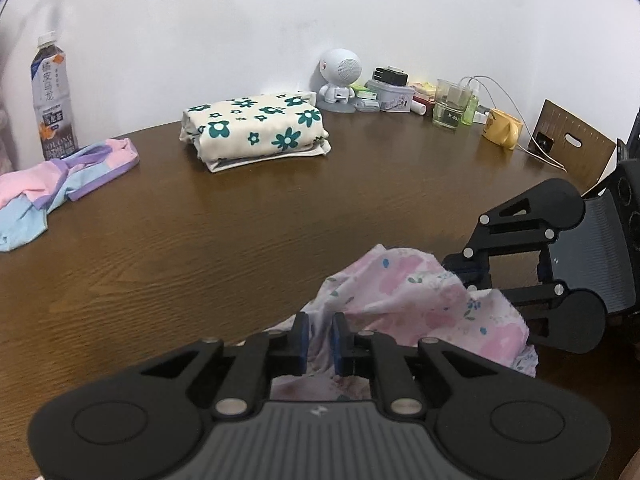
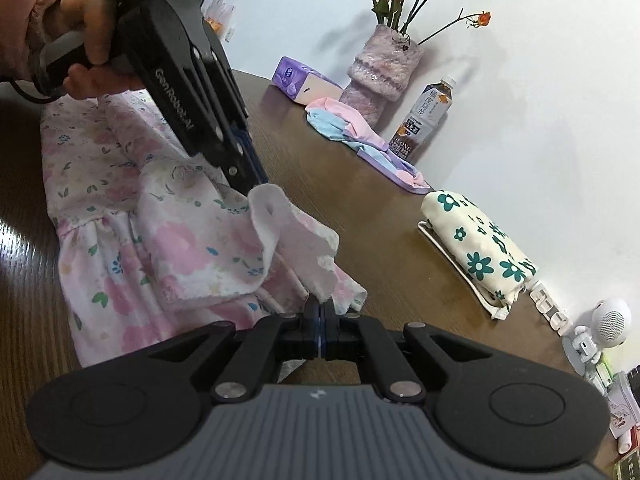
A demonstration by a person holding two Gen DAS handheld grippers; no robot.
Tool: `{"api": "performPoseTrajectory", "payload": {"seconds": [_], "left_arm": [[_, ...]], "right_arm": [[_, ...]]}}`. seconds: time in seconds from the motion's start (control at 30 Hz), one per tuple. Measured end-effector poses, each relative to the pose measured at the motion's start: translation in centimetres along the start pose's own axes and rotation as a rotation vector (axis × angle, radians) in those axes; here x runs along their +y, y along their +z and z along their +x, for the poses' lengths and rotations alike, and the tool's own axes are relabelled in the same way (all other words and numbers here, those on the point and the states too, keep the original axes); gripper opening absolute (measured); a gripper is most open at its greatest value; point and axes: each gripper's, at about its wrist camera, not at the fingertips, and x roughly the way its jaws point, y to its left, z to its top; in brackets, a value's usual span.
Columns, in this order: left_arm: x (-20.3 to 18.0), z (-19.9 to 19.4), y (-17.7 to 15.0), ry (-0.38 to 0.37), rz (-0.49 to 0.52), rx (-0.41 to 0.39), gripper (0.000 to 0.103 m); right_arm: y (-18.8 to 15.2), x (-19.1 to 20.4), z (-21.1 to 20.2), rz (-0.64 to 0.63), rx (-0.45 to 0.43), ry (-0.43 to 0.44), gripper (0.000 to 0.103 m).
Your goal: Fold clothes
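Observation:
A pink floral garment (image 1: 404, 300) (image 2: 160, 220) lies crumpled on the near part of the brown table (image 1: 200, 240) (image 2: 380, 208). My left gripper (image 1: 320, 336) (image 2: 250, 178) is shut on a fold of this garment, with cloth bunched between its blue pads. A hand (image 2: 92, 40) holds that gripper at the upper left of the right wrist view. My right gripper (image 2: 321, 314) (image 1: 474, 280) is shut on a lifted white edge of the same garment, a short way from the left gripper. Part of the cloth is raised between the two grippers.
A folded cream cloth with green flowers (image 1: 256, 128) (image 2: 476, 244) sits mid-table. A pastel pink-blue garment (image 1: 60, 184) (image 2: 348, 128) and a tea bottle (image 1: 52, 100) (image 2: 424, 120) stand beside it. Along the wall are a white speaker figure (image 1: 340, 76), a yellow mug (image 1: 502, 128), a vase (image 2: 384, 68) and a tissue pack (image 2: 304, 84).

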Motion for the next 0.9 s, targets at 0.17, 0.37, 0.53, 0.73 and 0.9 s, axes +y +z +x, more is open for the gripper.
{"api": "performPoseTrajectory", "payload": {"seconds": [0.17,0.37,0.53,0.73,0.9], "left_arm": [[-0.1,-0.1,-0.3,0.005,0.006,-0.010,0.011],[-0.7,-1.2,-0.9,0.035,0.063,-0.035,0.010],[-2.0,-1.1,-1.6,0.063,0.159,-0.036,0.010],[-2.7,-1.4,-1.7,0.091,0.196,-0.062,0.011],[-2.3,-3.6,-2.5,0.138,0.201,-0.080,0.013]], "right_arm": [[0.0,0.0,-0.4,0.013,0.006,-0.016,0.003],[-0.2,-1.4,-2.6,0.117,-0.003,-0.079,0.008],[1.7,-2.8,-4.8,0.274,-0.104,-0.104,0.008],[5.2,-1.5,-2.6,0.280,-0.123,0.009,0.008],[5.4,-0.4,0.5,0.221,0.016,0.023,0.008]]}}
